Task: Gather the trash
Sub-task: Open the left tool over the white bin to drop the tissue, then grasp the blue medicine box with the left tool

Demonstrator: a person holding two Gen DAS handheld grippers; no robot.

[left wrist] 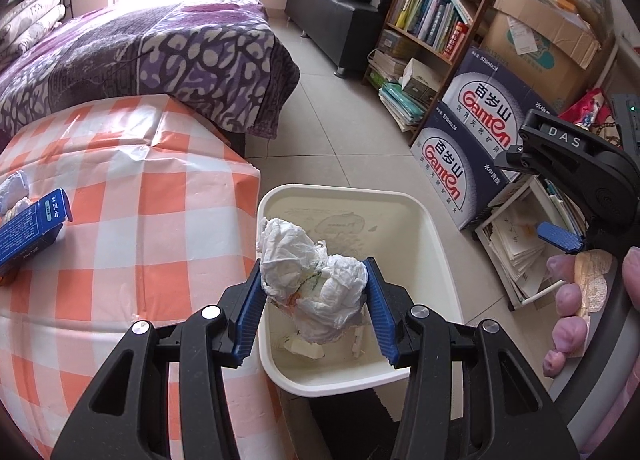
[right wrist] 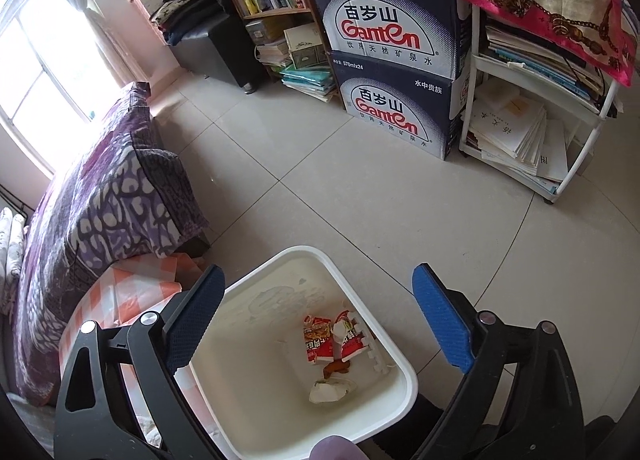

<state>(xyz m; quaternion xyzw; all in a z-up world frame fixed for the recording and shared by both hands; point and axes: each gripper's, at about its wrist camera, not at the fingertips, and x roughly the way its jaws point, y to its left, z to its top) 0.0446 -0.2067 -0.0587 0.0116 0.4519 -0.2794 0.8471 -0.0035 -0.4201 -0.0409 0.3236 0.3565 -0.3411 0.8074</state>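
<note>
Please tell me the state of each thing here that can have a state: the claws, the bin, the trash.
Left claw: shut on the wad.
Wad: crumpled, held over the bin.
Right claw: open, empty, above the bin.
Bin: open, nearly empty.
Wrappers: lying on the bin's bottom.
Blue box: lying on the table.

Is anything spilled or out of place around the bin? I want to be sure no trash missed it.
Nothing is spilled by the white bin; the wrappers lie inside it. The left gripper holds a crumpled plastic bag over it. A blue carton and paper wads remain on the checked tablecloth.
</note>
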